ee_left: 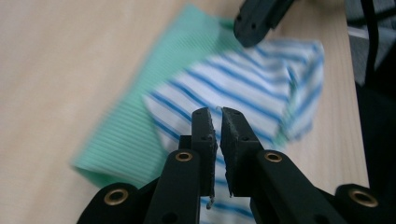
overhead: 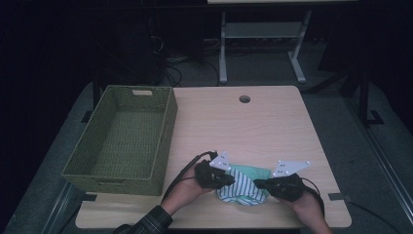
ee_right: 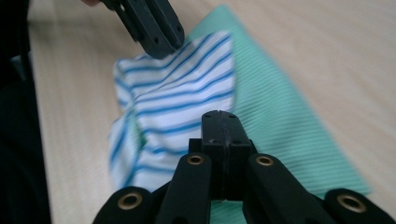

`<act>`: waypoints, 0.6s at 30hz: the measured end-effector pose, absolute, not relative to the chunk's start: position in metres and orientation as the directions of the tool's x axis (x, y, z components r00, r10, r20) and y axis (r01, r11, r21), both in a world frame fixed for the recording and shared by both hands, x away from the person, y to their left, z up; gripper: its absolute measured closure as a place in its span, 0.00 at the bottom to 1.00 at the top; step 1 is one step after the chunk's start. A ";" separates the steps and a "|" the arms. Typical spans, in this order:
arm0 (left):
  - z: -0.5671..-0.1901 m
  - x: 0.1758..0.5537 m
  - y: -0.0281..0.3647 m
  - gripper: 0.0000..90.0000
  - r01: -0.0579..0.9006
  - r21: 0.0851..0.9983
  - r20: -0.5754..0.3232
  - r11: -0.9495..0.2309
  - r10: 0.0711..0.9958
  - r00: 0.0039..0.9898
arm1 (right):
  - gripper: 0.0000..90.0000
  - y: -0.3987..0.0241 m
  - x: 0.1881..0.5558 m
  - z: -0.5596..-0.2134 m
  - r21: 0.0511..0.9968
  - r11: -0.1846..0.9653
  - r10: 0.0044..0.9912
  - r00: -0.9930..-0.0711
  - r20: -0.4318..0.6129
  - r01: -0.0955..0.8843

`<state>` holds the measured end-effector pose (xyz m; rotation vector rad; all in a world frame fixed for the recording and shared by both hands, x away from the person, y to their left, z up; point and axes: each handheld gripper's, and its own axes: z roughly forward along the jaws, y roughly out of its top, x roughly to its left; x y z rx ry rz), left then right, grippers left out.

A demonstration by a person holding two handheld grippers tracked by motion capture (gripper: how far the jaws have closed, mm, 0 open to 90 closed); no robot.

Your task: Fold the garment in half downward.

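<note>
Left gripper (overhead: 225,179) sits at the 9 o'clock edge of the striped cloth (overhead: 245,189), jaws nearly together with only a thin slit between the pads; a shred of cloth edge seems to lie in that slit in the left gripper view, but whether the pads really pinch it I cannot tell. Right gripper (overhead: 259,184) at the cloth's 3 o'clock edge, jaws pressed fully together; its own view looks over the tips onto the fabric, so a hold on the hem is likely, not certain

Cloth lies near the table's (overhead: 272,126) front edge, at roughly 6 o'clock on the tabletop, between both hands. White-and-blue striped face is turned over a plain green layer (ee_left: 140,126), which pokes out toward 12 o'clock. Judged: a fold in progress, each gripper taking one side so the edges travel together and stay square

Green woven basket (overhead: 124,139) stands at the table's 9 o'clock side, well apart from the cloth, mouth up, nothing visible inside. Probably the destination once folded, which would explain working close to the person, with a short carry leftward

Risk noted: a thin hem may slip from the left pads
</note>
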<state>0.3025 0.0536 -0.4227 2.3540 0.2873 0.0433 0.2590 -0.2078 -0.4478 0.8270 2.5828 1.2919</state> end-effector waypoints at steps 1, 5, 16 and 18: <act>-0.419 0.306 0.053 0.92 0.198 0.704 -0.049 -0.682 0.231 0.972 | 1.00 -0.209 0.262 -0.446 0.776 0.473 0.538 -0.834 0.119 0.416; -0.411 0.323 0.047 0.92 0.206 0.712 -0.025 -0.671 0.269 0.963 | 1.00 -0.212 0.274 -0.444 0.780 0.466 0.562 -0.821 0.102 0.417; -0.438 0.344 0.029 0.94 0.264 0.664 -0.042 -0.700 0.318 0.947 | 1.00 -0.210 0.290 -0.464 0.716 0.522 0.590 -0.802 0.090 0.464; -0.439 0.345 0.030 0.95 0.257 0.655 -0.036 -0.711 0.311 0.950 | 1.00 -0.209 0.290 -0.467 0.700 0.545 0.588 -0.806 0.075 0.463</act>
